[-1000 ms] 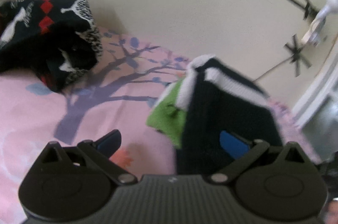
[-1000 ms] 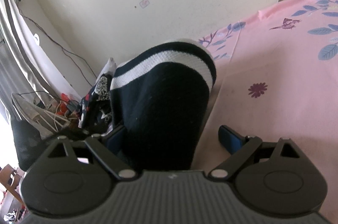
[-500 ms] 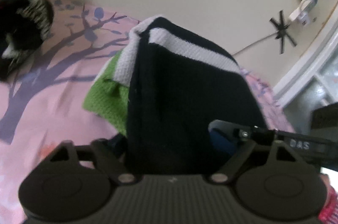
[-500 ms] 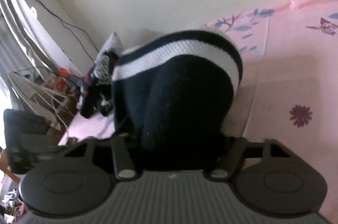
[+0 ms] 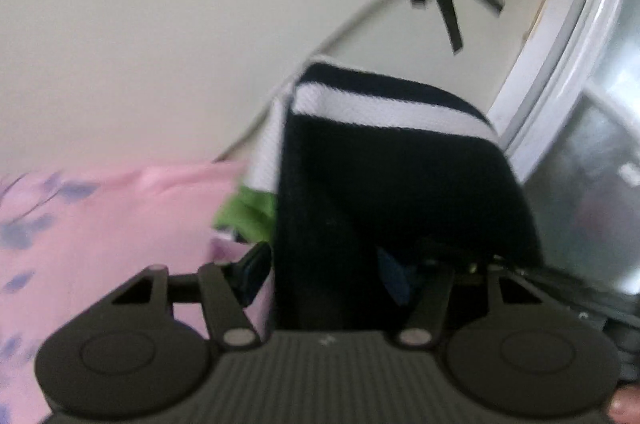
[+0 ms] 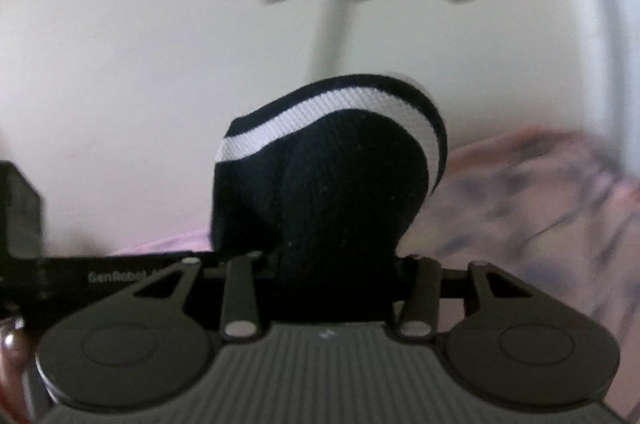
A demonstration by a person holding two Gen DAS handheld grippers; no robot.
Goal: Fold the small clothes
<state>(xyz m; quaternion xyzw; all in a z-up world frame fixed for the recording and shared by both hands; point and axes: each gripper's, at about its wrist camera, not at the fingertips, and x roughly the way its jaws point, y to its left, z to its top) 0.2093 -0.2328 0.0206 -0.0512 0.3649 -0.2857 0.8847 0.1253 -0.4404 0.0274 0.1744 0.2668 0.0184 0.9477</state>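
Garment: the navy knit with a white stripe is hanging lifted above the pink floral bedsheet, a green part trailing below it.
Left gripper: jaws are pinching its navy edge.
Right gripper: jaws are clamping the same knit.
Step, as I judge it: keeping both edges level and taut, then laying it flat on the bedsheet.
Risk: the knit is bunching.

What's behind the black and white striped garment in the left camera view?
Behind the striped garment, a green piece of cloth peeks out at its left edge, over the pink floral sheet. How far the green cloth extends is hidden by the garment, held by the left hand-held gripper.
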